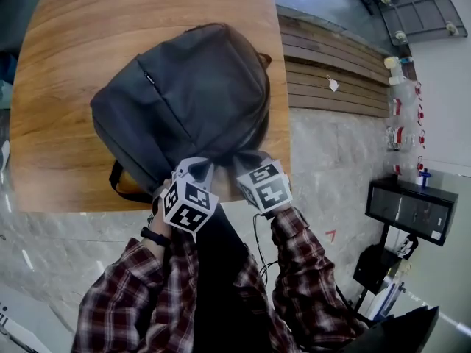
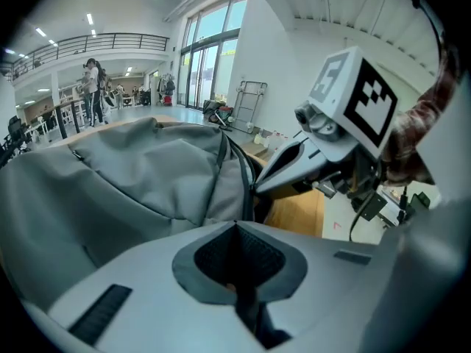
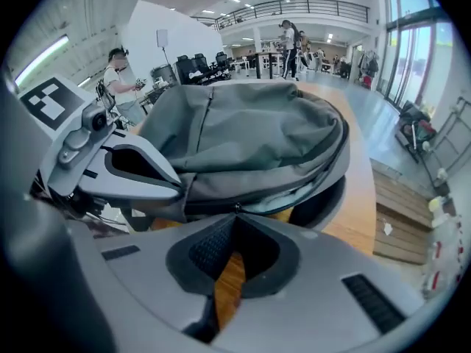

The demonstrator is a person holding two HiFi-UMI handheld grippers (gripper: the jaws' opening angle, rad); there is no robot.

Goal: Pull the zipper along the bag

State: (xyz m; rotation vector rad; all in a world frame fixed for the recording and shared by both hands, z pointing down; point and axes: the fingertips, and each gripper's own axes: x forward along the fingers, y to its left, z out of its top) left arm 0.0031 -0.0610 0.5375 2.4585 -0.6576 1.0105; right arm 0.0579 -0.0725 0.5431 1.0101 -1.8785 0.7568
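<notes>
A wooden table (image 1: 59,87) carries a dark grey backpack (image 1: 184,87) that lies just ahead of both grippers. The left gripper (image 2: 237,224) has its jaws closed on the backpack's near edge. Beside it, the right gripper (image 3: 235,210) pinches the small zipper pull (image 3: 235,206) at its tips. The zipper (image 3: 309,171) curves away to that gripper's right. The marker cubes (image 1: 190,206) show black-and-white square patterns only.
</notes>
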